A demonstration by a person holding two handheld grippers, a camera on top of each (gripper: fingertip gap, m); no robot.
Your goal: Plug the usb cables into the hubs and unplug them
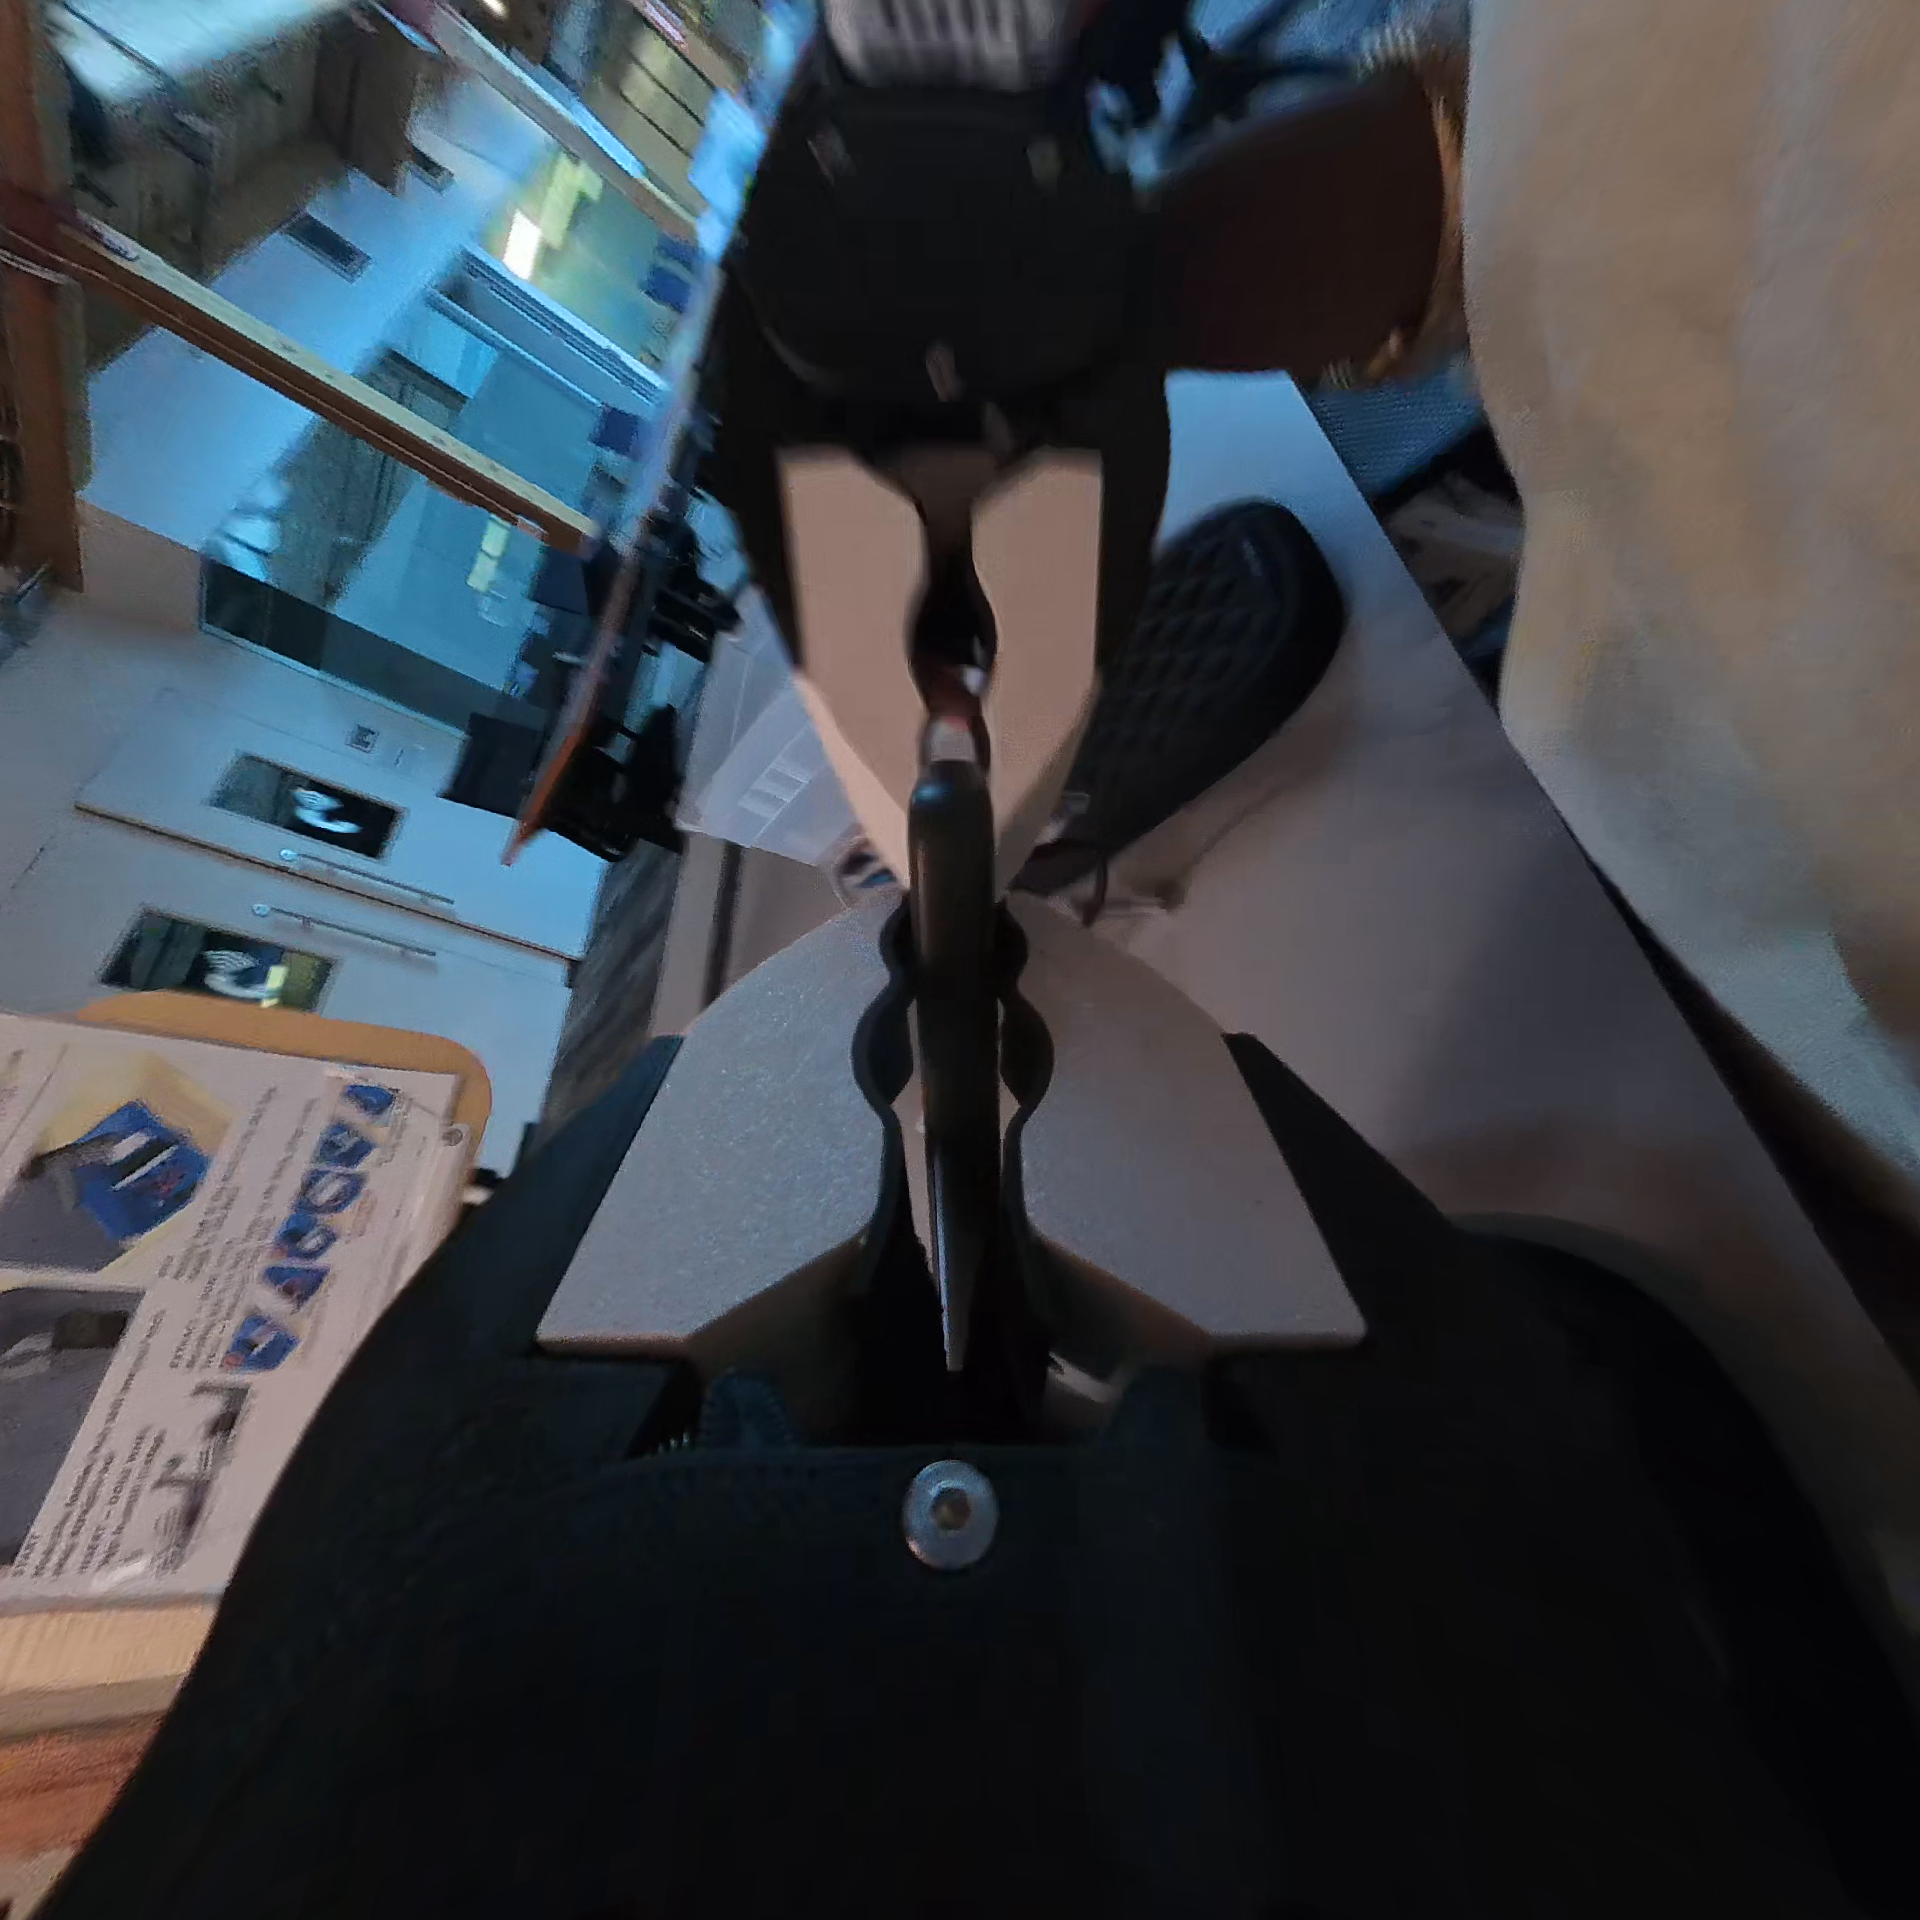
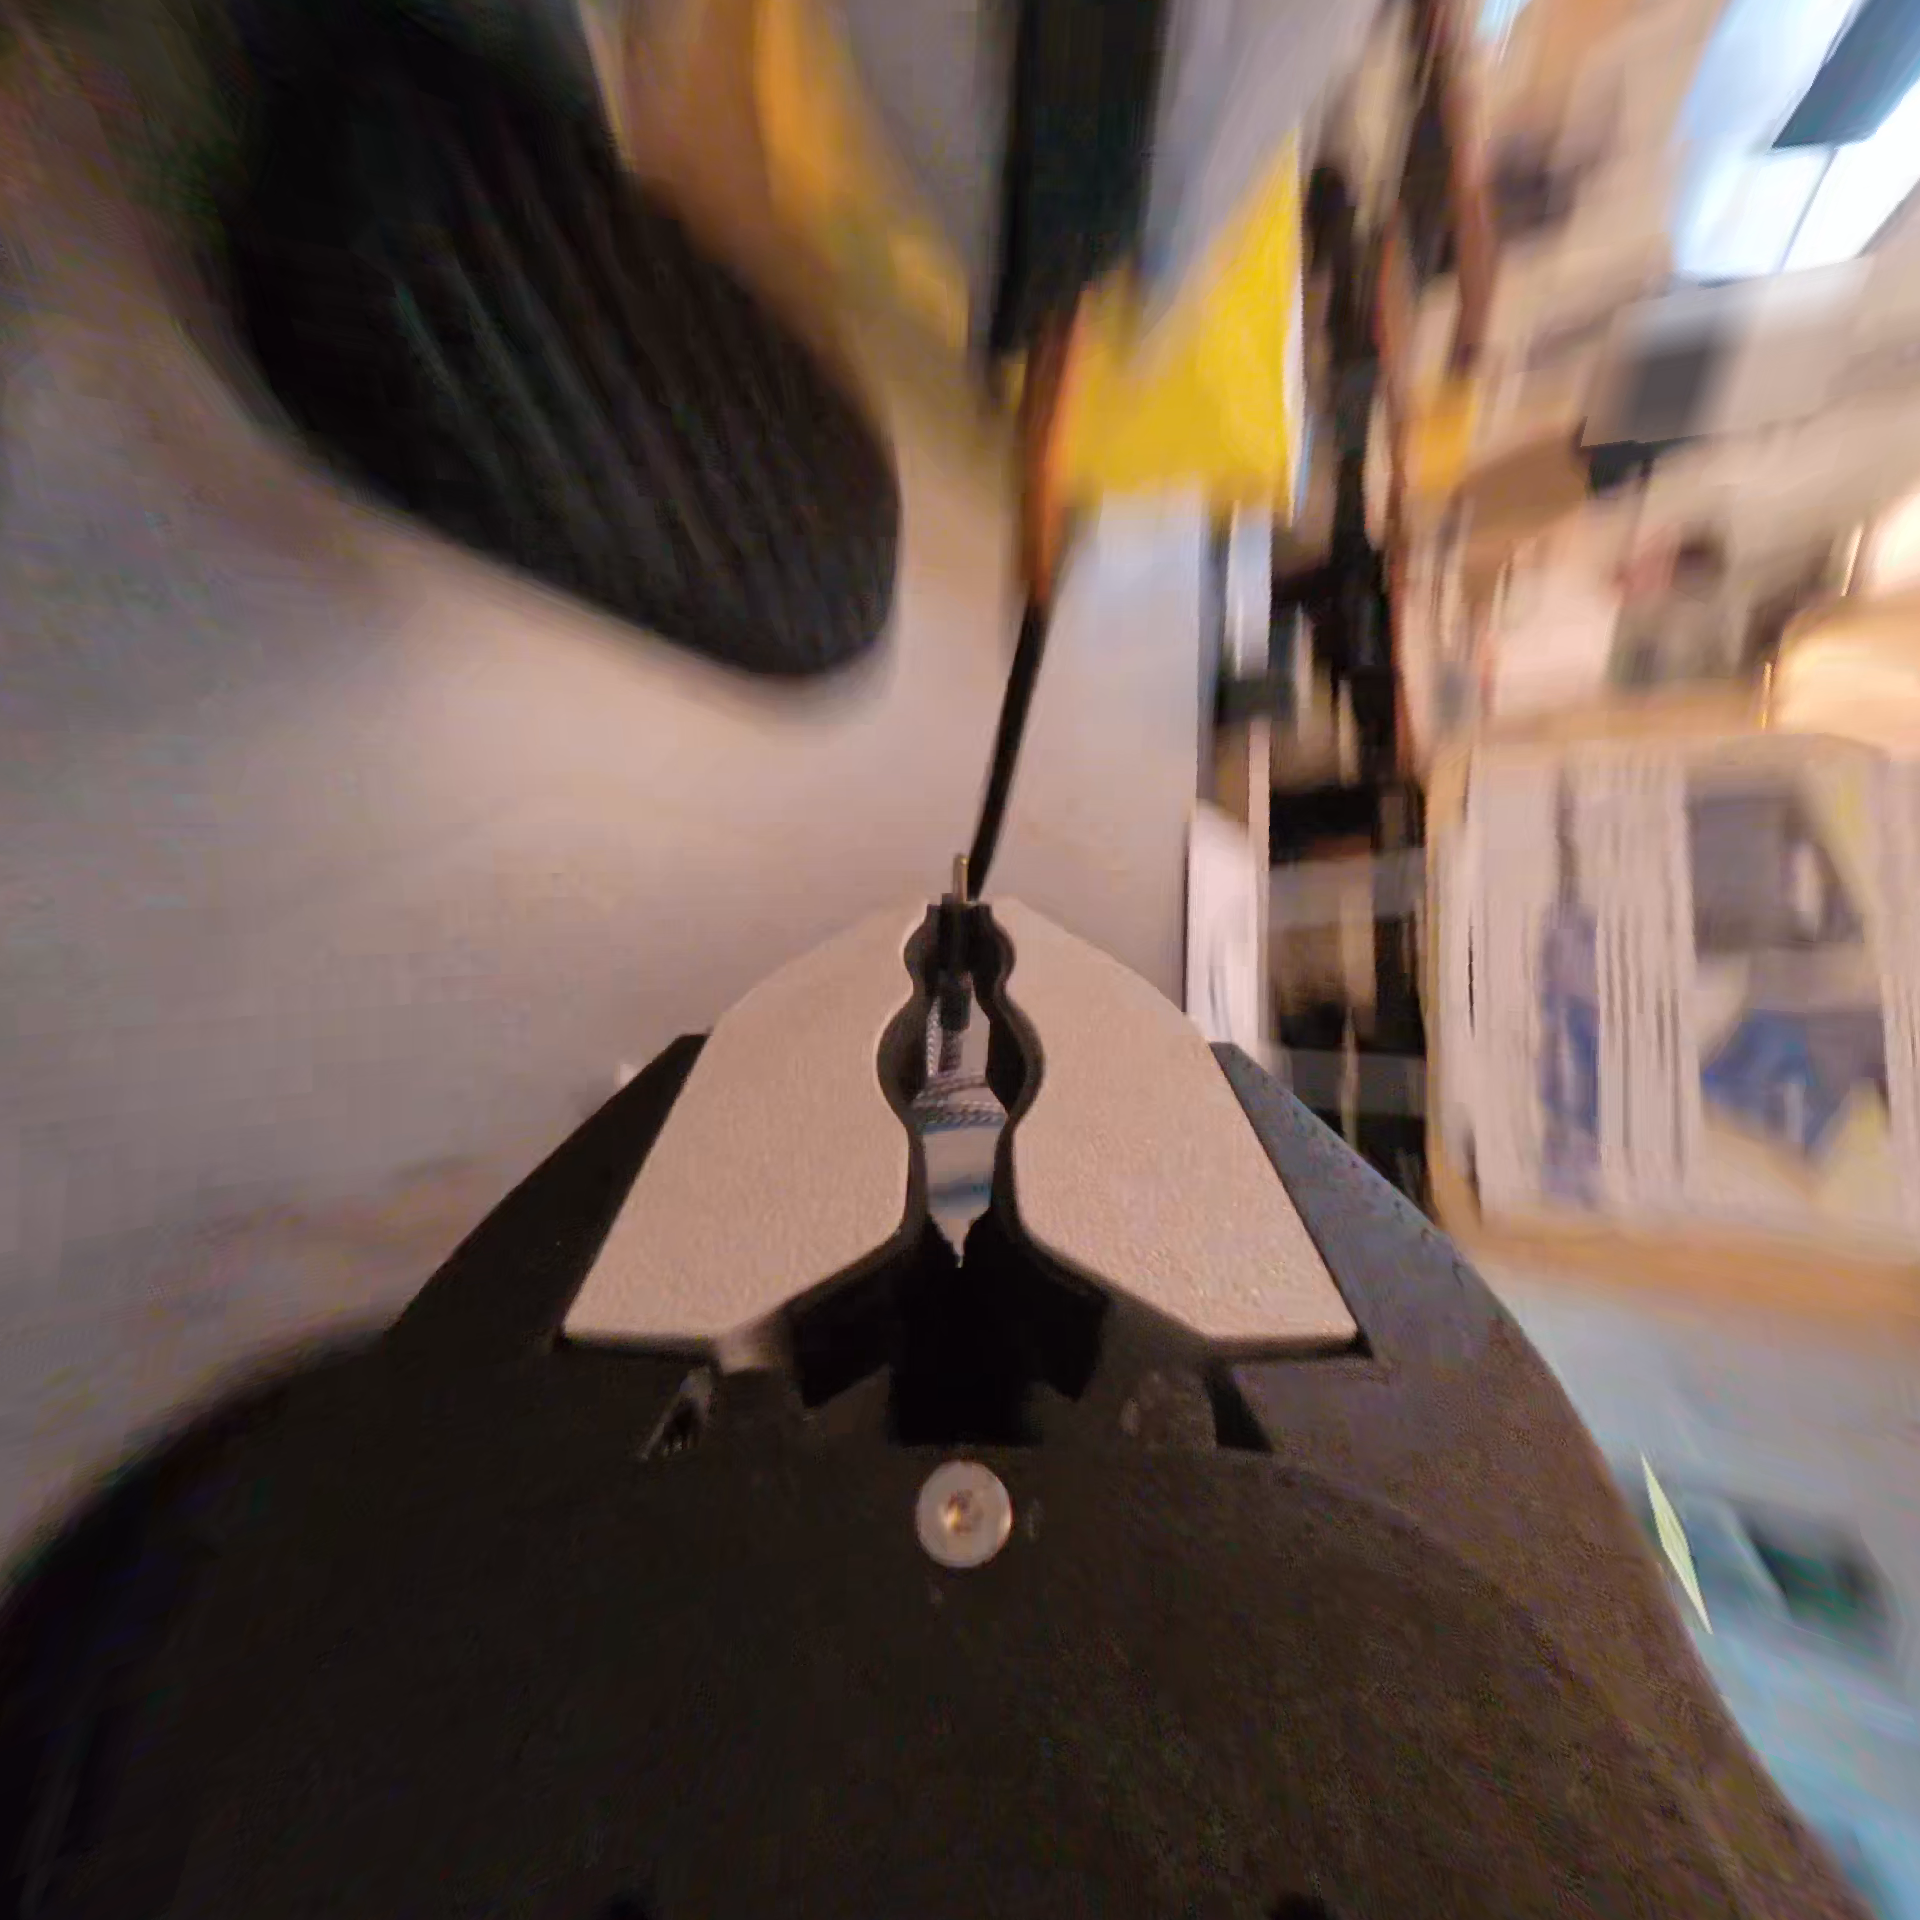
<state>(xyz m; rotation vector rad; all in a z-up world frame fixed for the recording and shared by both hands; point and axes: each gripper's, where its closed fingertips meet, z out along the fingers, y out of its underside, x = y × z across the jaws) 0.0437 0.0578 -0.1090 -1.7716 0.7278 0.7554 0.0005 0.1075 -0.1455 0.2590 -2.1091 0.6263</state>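
Observation:
My left gripper (image 1: 951, 925) is shut on a thin black hub (image 1: 951, 1039), seen edge-on and sticking out past the fingertips. Facing it, my right gripper (image 1: 951, 665) holds a small plug with red and white on it (image 1: 951, 727) right at the hub's far end; I cannot tell whether it is inserted. In the right wrist view my right gripper (image 2: 961, 914) is shut on a black USB plug (image 2: 951, 945) with braided cable (image 2: 951, 1081). Its metal tip (image 2: 962, 868) shows beside a thin black strip (image 2: 1003, 748) that runs up into blur.
A black oval mesh pad (image 1: 1216, 644) lies on the white table (image 1: 1403, 935); it also shows in the right wrist view (image 2: 582, 416). A printed sheet on a board (image 1: 208, 1299) stands at lower left. A person's light clothing (image 1: 1714, 520) fills the right. The right wrist view is motion-blurred.

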